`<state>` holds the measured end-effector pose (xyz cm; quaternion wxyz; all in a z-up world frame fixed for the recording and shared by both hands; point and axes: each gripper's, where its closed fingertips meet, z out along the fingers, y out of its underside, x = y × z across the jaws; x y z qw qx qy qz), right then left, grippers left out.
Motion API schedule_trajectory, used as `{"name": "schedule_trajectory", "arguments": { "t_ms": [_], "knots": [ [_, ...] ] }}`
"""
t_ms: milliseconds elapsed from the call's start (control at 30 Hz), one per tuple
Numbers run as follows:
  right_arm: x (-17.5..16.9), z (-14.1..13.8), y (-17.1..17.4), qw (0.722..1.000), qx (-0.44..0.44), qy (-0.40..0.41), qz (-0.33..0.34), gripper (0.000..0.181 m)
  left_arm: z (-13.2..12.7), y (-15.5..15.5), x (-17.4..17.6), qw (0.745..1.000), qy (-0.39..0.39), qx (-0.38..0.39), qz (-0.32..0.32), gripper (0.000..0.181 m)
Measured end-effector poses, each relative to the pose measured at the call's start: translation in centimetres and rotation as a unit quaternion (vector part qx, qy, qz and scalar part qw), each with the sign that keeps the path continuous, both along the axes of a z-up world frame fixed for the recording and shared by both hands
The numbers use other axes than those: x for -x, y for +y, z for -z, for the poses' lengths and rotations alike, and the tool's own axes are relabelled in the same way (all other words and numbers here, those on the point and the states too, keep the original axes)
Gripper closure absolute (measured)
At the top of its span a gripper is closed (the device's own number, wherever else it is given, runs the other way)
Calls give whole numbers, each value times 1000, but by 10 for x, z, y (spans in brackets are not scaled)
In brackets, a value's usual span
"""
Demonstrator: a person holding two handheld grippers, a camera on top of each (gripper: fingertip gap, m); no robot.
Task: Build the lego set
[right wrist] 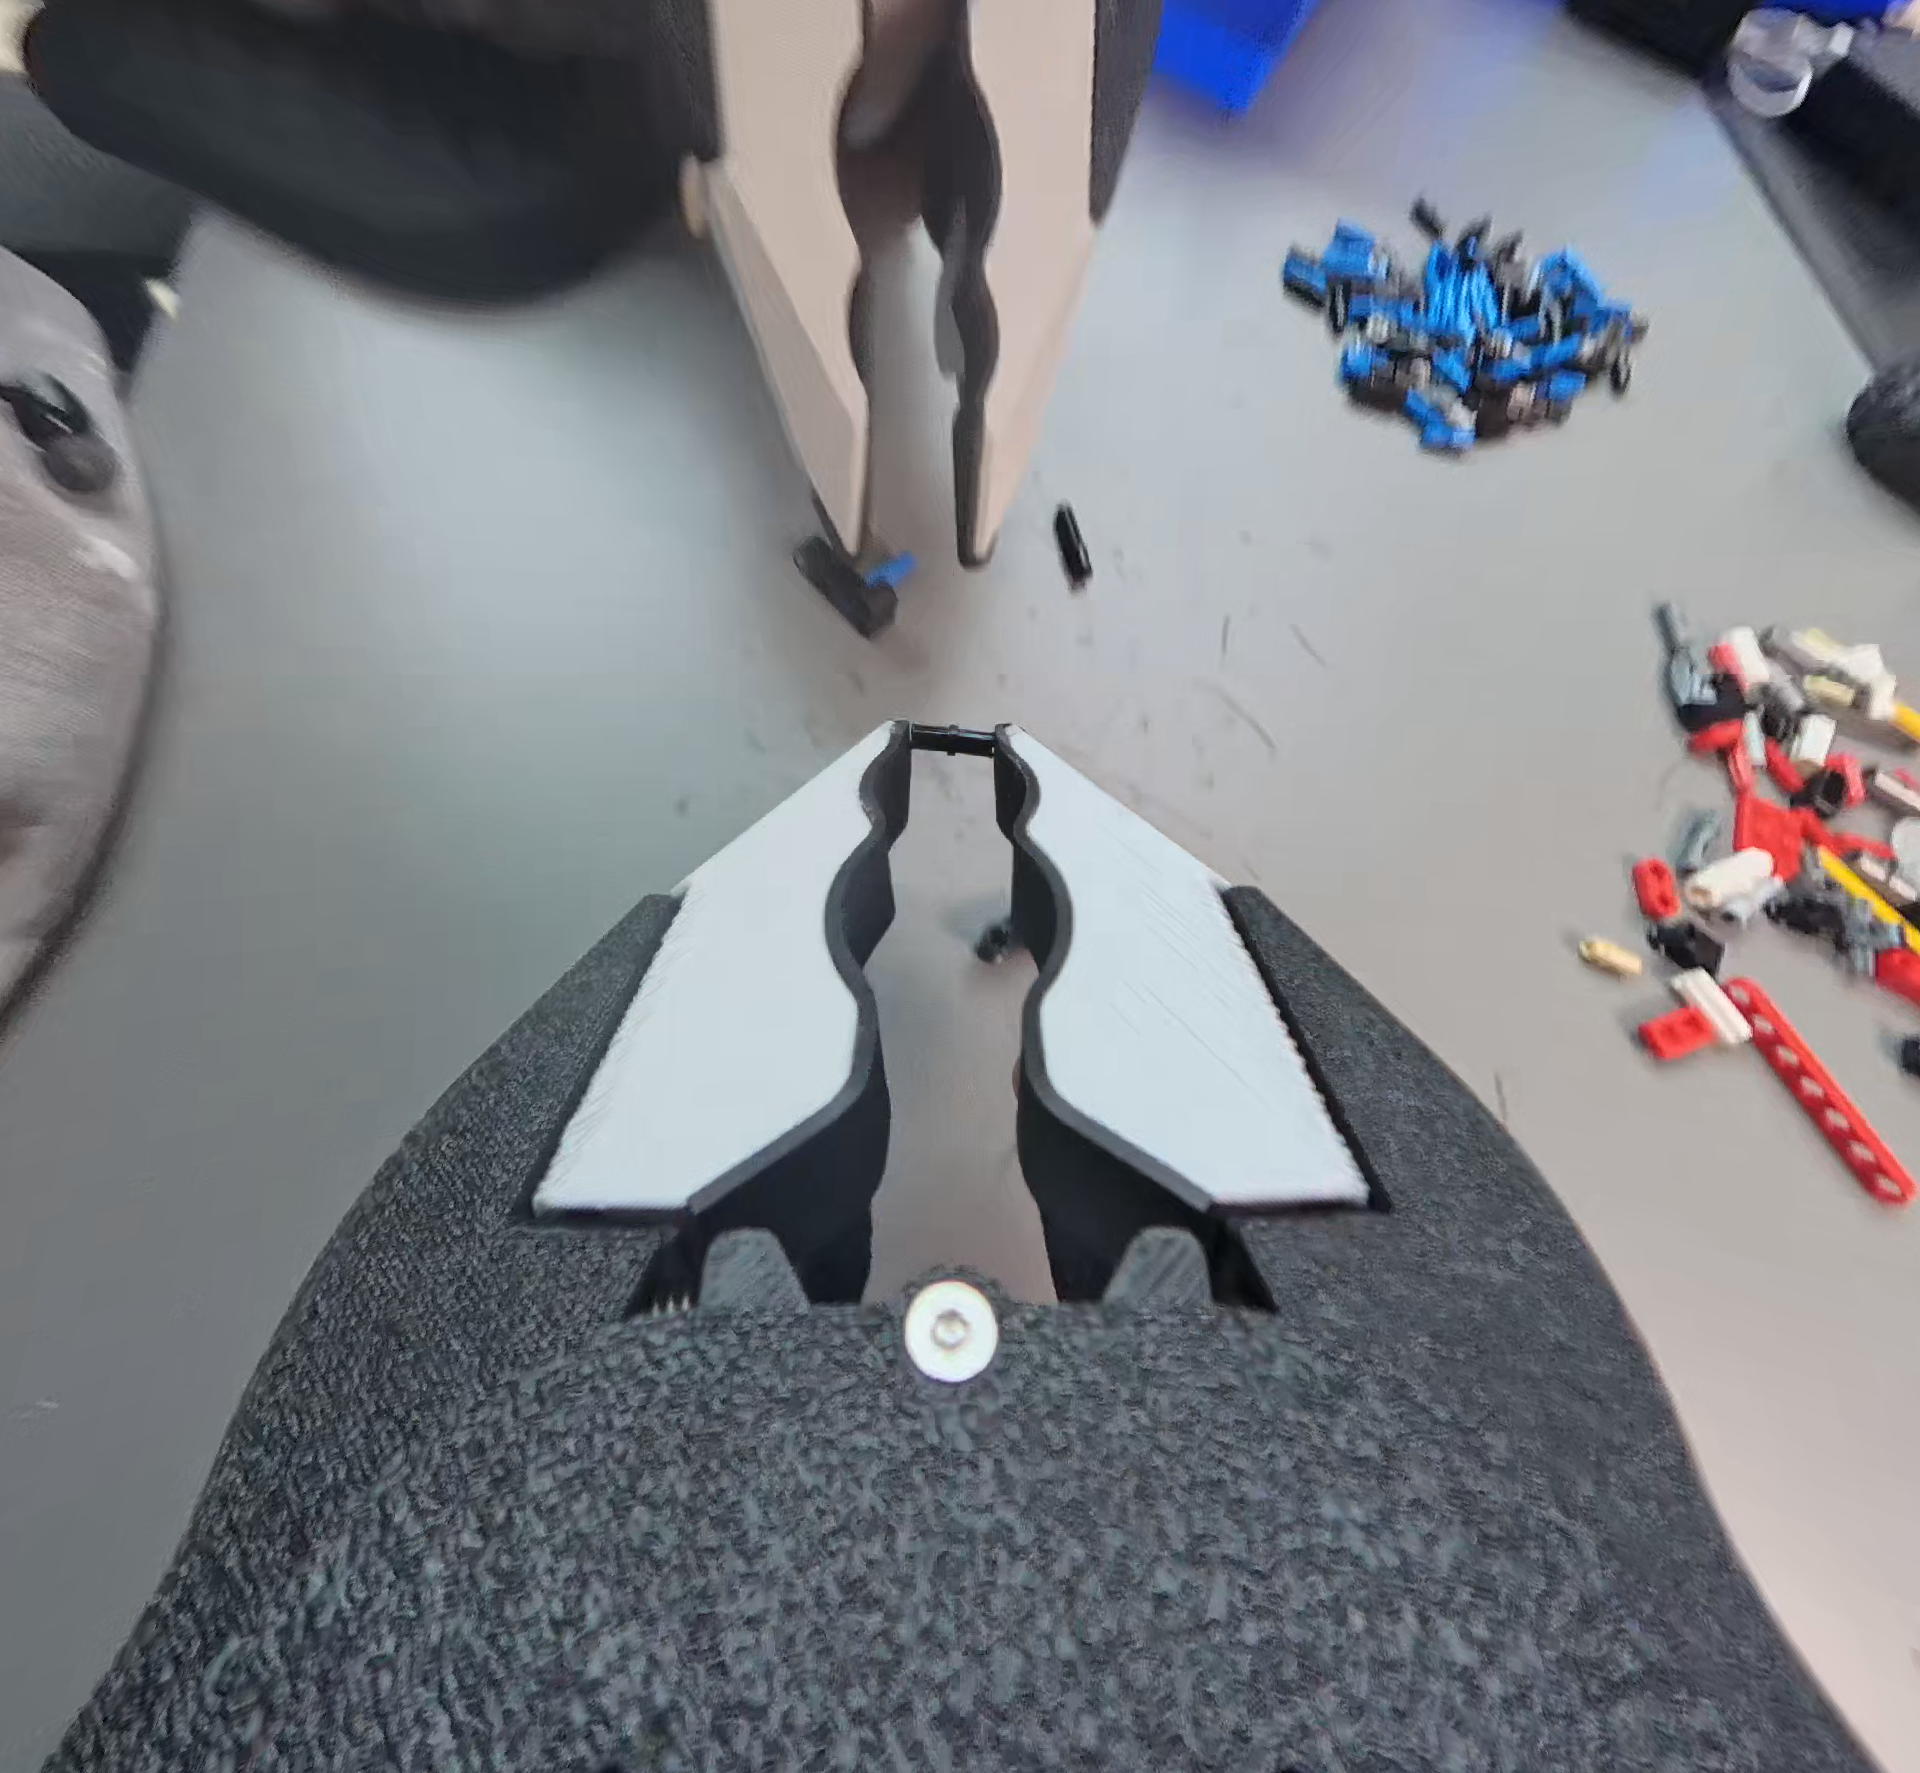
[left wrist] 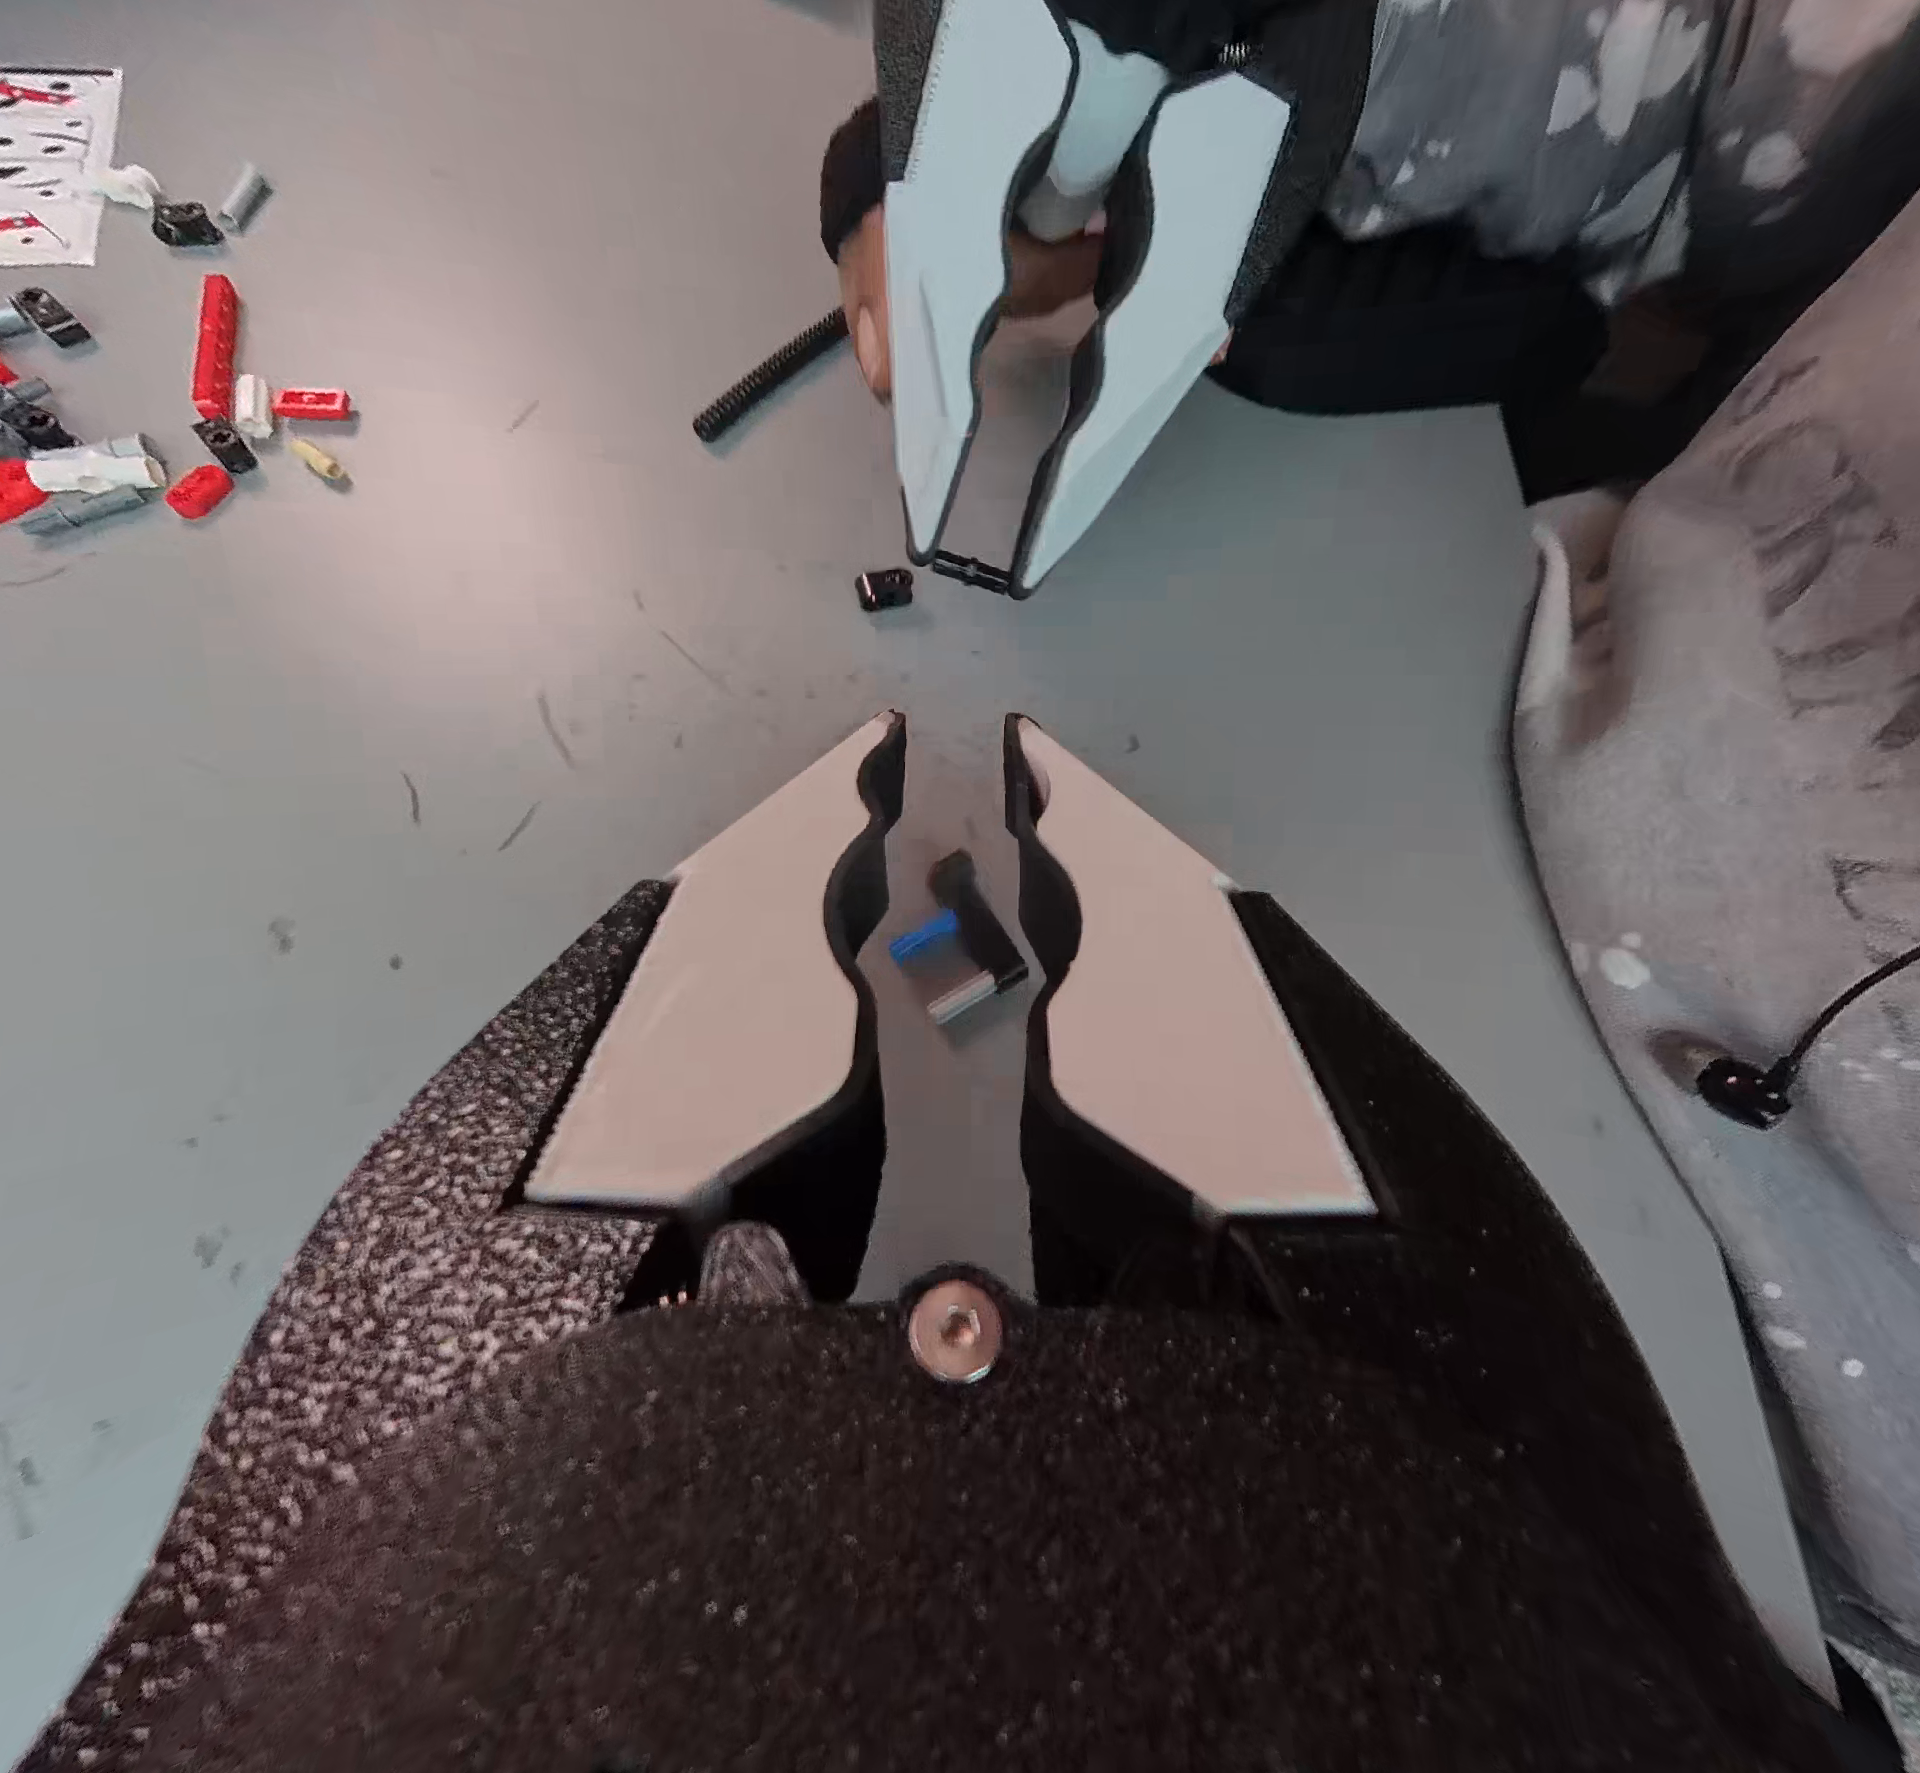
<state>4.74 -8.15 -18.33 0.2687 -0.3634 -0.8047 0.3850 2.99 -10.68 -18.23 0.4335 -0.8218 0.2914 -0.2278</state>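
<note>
Nearest, the left gripper point(left wrist: 954, 721) points down at the grey table point(left wrist: 416, 684), fingers spread and empty, straddling a small black, blue and grey lego assembly point(left wrist: 961, 944) lying between them. Beyond its tips lies a loose black connector point(left wrist: 884, 587), then the right gripper point(right wrist: 953, 734), pinching a thin black pin point(right wrist: 953, 734) crosswise. Bare tabletop flanks both; loose lego pieces point(left wrist: 135, 414) lie far off to the left gripper's left.

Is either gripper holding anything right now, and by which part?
The right gripper pinches a small black pin by its two ends, crosswise between the fingertips. The left gripper is open and holds nothing.
</note>
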Motion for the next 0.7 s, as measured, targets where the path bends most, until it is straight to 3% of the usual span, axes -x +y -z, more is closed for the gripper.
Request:
{"name": "schedule_trajectory", "arguments": {
  "t_ms": [33, 133, 300, 467, 533, 700],
  "knots": [
    [0, -16, -8, 998, 39, 36, -14, 166, -8, 1, -1, 999, -32, -2, -2, 164],
    [-1, -60, -18, 982, 132, 133, -37, 166, -32, 3, -4, 987, -157, 16, -6, 166],
    [0, -78, -24, 973, 104, 202, -43, 166, -69, 1, -5, 924, -373, 87, 10, 159],
    [2, -77, -33, 973, 64, 218, -50, 166, -69, -1, -20, 893, -425, 139, 38, 165],
    [2, -75, -33, 974, 57, 215, -50, 165, -71, -2, -23, 888, -435, 141, 45, 177],
    [1, -77, -28, 973, 57, 218, -42, 165, -71, -2, -23, 883, -445, 144, 43, 181]
  ]
}}
